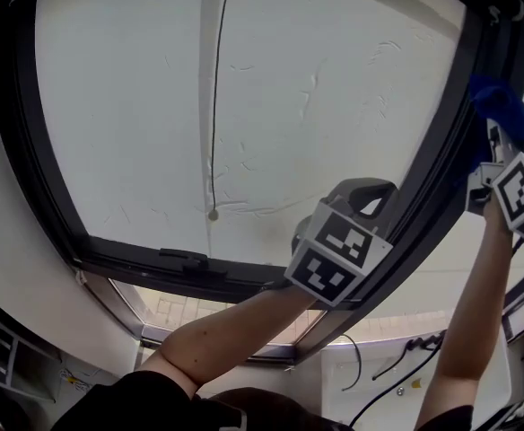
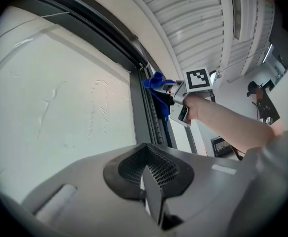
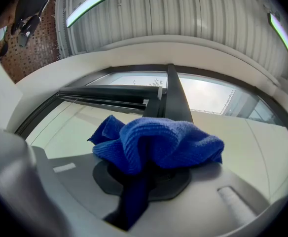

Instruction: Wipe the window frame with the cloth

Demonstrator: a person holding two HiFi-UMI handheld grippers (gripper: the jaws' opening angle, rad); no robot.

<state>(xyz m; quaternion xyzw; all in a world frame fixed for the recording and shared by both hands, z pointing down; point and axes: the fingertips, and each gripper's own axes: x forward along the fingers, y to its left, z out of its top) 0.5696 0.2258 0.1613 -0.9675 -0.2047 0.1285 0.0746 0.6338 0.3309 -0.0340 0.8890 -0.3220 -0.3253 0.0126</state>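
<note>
Left gripper (image 2: 151, 181): grey moulded shell, black perforated pads (image 2: 163, 169) at jaws. Right gripper (image 3: 149, 172): same grey shell, black insert. White marker cube (image 1: 338, 254) with black square codes on each. Person: black short sleeves (image 1: 127, 402), both arms

Head view looking up, gripper views close, window frame (image 1: 136, 264) shared

The blue woven cloth (image 3: 159, 142) is sitting between the jaws of the right hand-held gripper (image 3: 145, 181), lying against the right-hand bar of the dark metal window frame (image 1: 434, 164). The left hand-held gripper (image 1: 362, 200) is hanging lower and leftward, near the frame's bottom right corner.
</note>
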